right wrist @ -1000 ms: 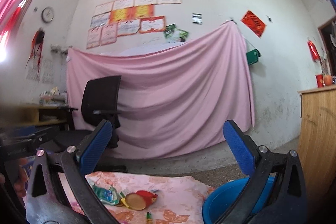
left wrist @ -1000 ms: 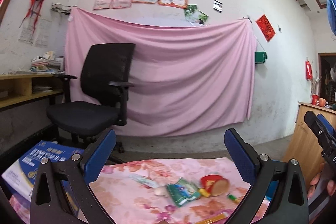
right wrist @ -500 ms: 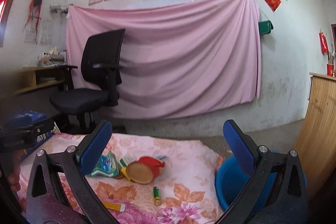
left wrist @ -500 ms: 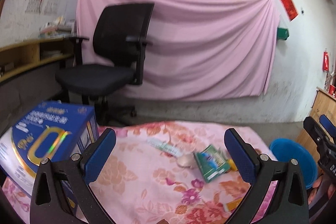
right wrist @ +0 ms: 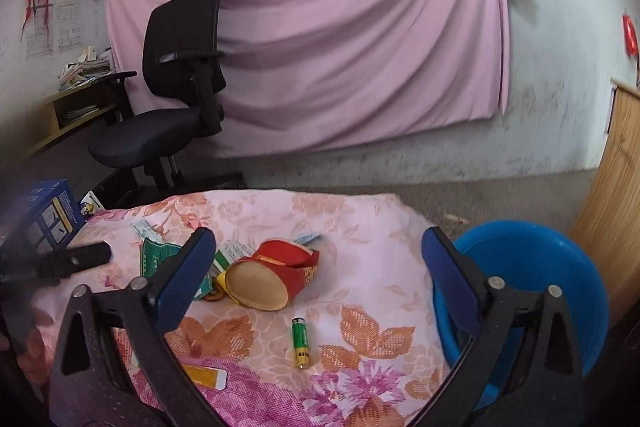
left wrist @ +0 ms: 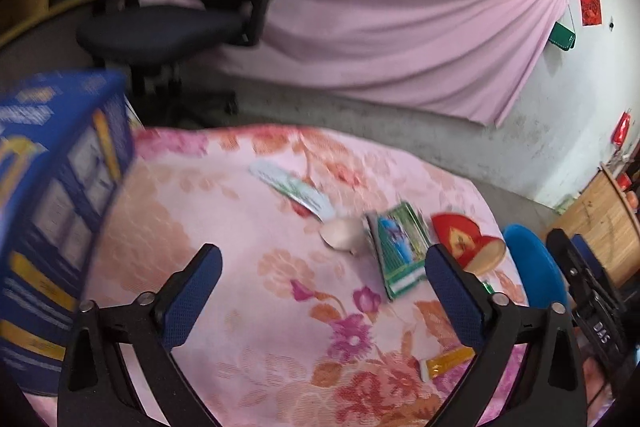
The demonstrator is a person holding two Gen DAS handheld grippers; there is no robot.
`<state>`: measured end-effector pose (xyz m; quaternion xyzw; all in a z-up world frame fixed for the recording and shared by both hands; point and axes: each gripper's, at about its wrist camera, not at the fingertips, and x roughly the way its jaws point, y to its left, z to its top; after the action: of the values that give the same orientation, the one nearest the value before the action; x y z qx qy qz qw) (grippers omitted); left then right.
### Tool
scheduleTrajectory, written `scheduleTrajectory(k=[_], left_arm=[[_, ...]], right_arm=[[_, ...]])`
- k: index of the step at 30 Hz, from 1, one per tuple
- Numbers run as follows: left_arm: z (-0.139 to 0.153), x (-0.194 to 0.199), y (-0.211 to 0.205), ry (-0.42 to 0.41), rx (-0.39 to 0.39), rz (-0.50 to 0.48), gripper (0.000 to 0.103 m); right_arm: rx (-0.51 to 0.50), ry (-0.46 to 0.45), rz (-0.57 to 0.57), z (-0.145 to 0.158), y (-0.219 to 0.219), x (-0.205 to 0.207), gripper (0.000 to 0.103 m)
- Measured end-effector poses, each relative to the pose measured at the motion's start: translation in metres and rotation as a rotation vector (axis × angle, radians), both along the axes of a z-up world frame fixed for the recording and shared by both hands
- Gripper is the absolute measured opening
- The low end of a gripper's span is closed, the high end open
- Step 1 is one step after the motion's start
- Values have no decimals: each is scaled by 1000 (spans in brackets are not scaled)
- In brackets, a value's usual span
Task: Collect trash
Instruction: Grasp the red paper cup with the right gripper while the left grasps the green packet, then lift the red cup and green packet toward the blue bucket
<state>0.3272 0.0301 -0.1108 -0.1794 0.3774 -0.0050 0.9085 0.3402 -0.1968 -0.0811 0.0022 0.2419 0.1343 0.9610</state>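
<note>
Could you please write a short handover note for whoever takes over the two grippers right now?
Left gripper: open, empty, above the floral cloth.
Right gripper: open, empty, aimed at the crushed red cup.
Trash on the cloth: the red cup, a green packet beside it, a battery, an orange strip, a white wrapper, a pale scrap.
The blue basin stands off the cloth's right edge; nothing visible inside it.
Done: nothing collected. Left: every piece.

A black office chair stands far left before a pink wall drape, with a blue carton near left.
</note>
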Motion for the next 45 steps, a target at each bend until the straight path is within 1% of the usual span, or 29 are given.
scheduleTrajectory(k=[1, 2, 4, 6, 7, 8, 10, 12, 15, 17, 19, 21, 23, 24, 28, 30, 32, 34, 35, 39, 41, 45], left_arm=[[-4, 3, -2, 20, -21, -19, 83], [-8, 6, -4, 37, -34, -37, 74], [-16, 13, -9, 75, -57, -93, 70], [-15, 16, -10, 69, -70, -105, 57], [-16, 18, -9, 68, -91, -113, 54], [-16, 20, -9, 73, -107, -115, 48], [-17, 25, -9, 80, -118, -120, 44], [-18, 30, -13, 91, -113, -140, 31], [-20, 32, -17, 100, -112, -153, 23], [-21, 33, -17, 98, -119, -142, 23], [-23, 35, -18, 100, -125, -137, 22], [-24, 35, -16, 103, -125, -130, 8], [-23, 34, -16, 104, -127, -125, 6], [-23, 34, -15, 101, -127, -122, 4], [-21, 30, -16, 81, -128, -127, 4], [-20, 29, -17, 75, -129, -137, 1], [-20, 28, -19, 71, -126, -145, 0], [-18, 27, -19, 61, -120, -142, 0], [-17, 27, -19, 56, -117, -138, 0], [-13, 21, -14, 39, -99, -89, 0], [-10, 17, -11, 19, -95, -66, 0], [0, 5, -9, -54, -82, -42, 0]], right_arm=[[4, 10, 7, -1, 1, 2, 103], [5, 20, 17, -2, 2, 4, 103], [2, 42, 50, -5, 7, 11, 103], [-10, 70, 88, -8, 14, 20, 97], [-17, 82, 97, -10, 16, 24, 93], [-21, 91, 102, -11, 18, 26, 91], [-24, 120, 113, -14, 21, 32, 90], [-21, 142, 116, -16, 21, 35, 90], [-13, 183, 119, -21, 20, 41, 91], [-2, 228, 134, -26, 20, 47, 91], [5, 253, 130, -30, 20, 51, 91], [18, 286, 134, -34, 18, 55, 91], [25, 342, 158, -40, 20, 60, 91], [26, 350, 166, -41, 21, 60, 91], [3, 375, 178, -44, 27, 59, 90], [2, 405, 191, -48, 28, 59, 87], [14, 411, 192, -49, 27, 58, 85], [23, 403, 180, -47, 24, 56, 84], [38, 395, 180, -45, 21, 54, 82], [71, 348, 178, -38, 15, 45, 79], [73, 308, 178, -32, 14, 39, 78], [57, 205, 185, -19, 16, 23, 78]])
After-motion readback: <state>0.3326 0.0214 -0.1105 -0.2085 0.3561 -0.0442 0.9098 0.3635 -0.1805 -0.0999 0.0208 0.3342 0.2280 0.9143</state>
